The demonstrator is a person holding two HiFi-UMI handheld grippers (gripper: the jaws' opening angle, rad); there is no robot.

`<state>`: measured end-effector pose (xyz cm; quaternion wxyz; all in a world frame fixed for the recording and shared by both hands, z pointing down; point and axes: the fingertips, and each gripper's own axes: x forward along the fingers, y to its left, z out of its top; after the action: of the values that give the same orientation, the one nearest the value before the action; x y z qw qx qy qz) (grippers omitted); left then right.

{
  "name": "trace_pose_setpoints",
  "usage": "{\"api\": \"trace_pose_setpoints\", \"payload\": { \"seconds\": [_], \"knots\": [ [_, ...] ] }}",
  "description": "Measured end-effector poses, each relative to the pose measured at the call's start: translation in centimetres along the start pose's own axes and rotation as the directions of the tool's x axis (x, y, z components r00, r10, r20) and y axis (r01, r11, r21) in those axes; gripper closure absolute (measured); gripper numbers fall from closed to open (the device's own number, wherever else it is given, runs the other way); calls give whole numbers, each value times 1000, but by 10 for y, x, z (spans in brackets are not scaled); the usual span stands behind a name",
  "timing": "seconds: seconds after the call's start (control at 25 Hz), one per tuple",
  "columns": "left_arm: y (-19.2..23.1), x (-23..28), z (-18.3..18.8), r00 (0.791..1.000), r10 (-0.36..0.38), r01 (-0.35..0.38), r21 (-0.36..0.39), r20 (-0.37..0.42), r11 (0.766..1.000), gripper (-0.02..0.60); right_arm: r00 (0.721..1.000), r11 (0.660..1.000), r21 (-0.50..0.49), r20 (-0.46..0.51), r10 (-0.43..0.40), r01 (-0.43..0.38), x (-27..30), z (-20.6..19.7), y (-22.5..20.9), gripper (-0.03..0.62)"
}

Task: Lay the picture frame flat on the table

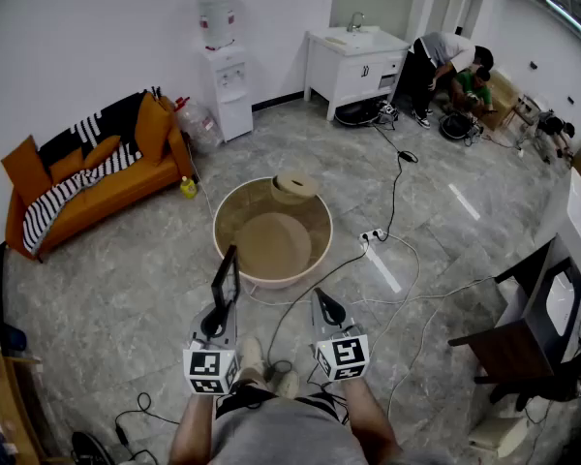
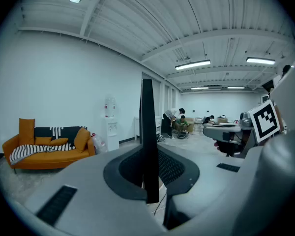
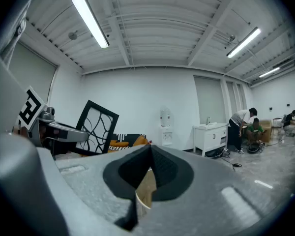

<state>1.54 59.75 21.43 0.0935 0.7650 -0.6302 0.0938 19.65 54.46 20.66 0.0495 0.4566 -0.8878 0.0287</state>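
The picture frame (image 1: 227, 277) is black, with a curved line pattern in it (image 3: 95, 125). It stands upright on its edge in the air, in front of the round table (image 1: 320, 223), with my left gripper (image 1: 219, 311) shut on its lower edge. In the left gripper view the frame (image 2: 147, 132) shows edge-on as a thin black bar clamped between the jaws (image 2: 150, 178). My right gripper (image 1: 321, 296) hangs beside it to the right, apart from the frame, its jaws (image 3: 148, 168) shut with nothing between them.
The low round beige table has a raised rim, and a small round piece (image 1: 295, 186) sits at its far side. Cables (image 1: 387, 260) trail over the floor. An orange sofa (image 1: 97, 177) stands left, a white cabinet (image 1: 353, 64) and crouching people (image 1: 460, 71) at the back, a dark chair (image 1: 523, 342) right.
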Motion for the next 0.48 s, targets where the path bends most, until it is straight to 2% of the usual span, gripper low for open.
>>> {"api": "trace_pose_setpoints", "payload": {
  "seconds": [0.28,0.48],
  "knots": [
    [13,13,-4,1000,-5,5,0,-13,1000,529,1000,1000,20,21,6,-6,18,-1,4,597],
    [36,37,-2,999,-6,5,-7,-34,1000,529,1000,999,47,-7,16,-16,53,-7,4,595]
  ]
}}
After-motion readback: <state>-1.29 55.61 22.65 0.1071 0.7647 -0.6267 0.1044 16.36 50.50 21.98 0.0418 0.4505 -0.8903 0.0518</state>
